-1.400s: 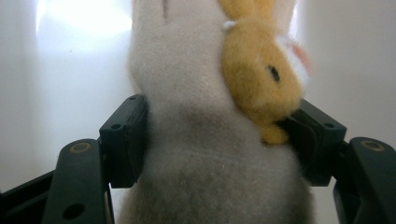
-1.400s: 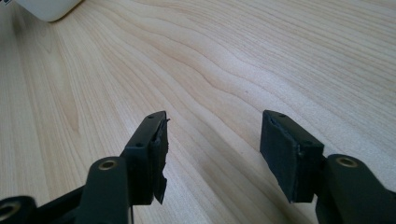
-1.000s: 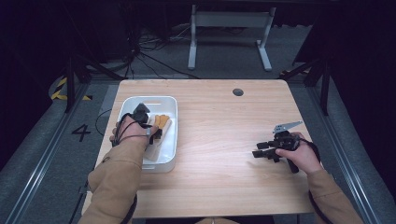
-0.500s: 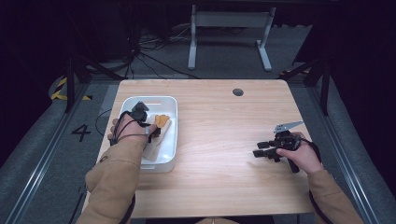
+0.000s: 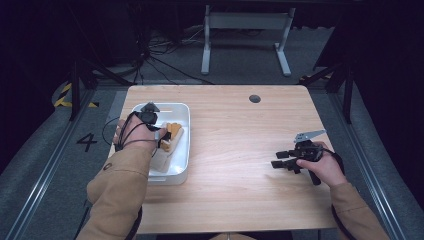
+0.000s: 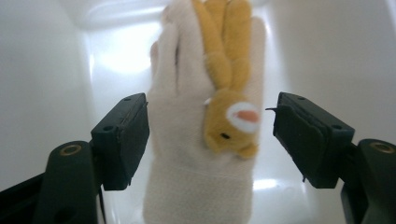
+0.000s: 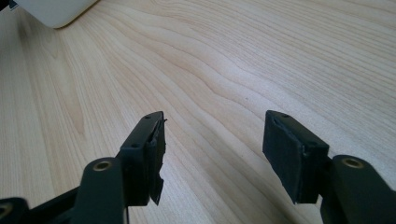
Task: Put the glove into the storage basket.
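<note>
Since a second ago your left tool [image 5: 161, 136] has lifted slightly over the white bin [image 5: 182, 145]; the right tool [image 5: 280, 163] hasn't budged. Left jaws just closed a touch, standing either side of the cream glove [image 6: 196, 158] with the orange bunny patch [image 6: 233, 123], right pad apart from it, left pad at its edge. No grip yet. Glove lies in the bin. Right tool's jaws apart, nothing between, low over the counter [image 7: 261, 60]. Left to do: clamp the glove, lift it out.

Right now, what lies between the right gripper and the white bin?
Bare wooden table. In the high view nothing sits between the right gripper and the bin; the right gripper view shows plain wood up to the bin's corner.
</note>
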A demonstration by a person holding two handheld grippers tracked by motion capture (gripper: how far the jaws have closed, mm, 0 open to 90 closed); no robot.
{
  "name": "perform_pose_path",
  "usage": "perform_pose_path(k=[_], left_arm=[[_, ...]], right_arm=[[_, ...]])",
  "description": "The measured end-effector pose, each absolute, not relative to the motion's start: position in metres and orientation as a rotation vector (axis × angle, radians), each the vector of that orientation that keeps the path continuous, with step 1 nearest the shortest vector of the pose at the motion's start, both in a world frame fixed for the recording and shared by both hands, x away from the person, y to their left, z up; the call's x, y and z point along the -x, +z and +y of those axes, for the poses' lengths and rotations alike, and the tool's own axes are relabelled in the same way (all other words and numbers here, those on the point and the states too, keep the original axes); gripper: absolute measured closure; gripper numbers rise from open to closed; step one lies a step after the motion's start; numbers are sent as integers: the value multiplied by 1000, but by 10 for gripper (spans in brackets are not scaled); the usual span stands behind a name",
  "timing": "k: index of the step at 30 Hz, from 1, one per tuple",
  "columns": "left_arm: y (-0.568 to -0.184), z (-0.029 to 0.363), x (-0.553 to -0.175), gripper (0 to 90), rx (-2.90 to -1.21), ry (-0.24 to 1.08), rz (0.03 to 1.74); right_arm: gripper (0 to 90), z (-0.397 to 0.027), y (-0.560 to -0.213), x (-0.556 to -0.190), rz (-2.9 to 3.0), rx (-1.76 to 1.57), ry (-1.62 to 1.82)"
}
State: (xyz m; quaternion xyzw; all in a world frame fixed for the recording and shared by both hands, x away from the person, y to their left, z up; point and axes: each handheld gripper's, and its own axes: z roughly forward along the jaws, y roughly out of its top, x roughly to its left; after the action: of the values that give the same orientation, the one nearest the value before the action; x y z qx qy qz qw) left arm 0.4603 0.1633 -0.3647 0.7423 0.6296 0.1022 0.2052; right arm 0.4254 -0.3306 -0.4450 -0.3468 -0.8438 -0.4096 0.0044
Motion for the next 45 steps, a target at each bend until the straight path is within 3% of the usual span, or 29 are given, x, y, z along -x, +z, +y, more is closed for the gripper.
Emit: perform_pose_path(k=[11,25,35,45], left_arm=[[-323,140,-443,318,-2094,334,1525],[-292,78,-414,320,-2254,309,1110],[-307,37,-399,348,-2277,187,804],[-350,10,-380,351,-2301,99,674]], right_arm=[[393,-335,-444,-423,-2652,1097,-1291],[388,-350,-441,-412,-2685,1122,-1285],[389,-360,-440,-404,-2720,1122,-1279],[447,-365,-440,-404,-2752,1090,-1208]])
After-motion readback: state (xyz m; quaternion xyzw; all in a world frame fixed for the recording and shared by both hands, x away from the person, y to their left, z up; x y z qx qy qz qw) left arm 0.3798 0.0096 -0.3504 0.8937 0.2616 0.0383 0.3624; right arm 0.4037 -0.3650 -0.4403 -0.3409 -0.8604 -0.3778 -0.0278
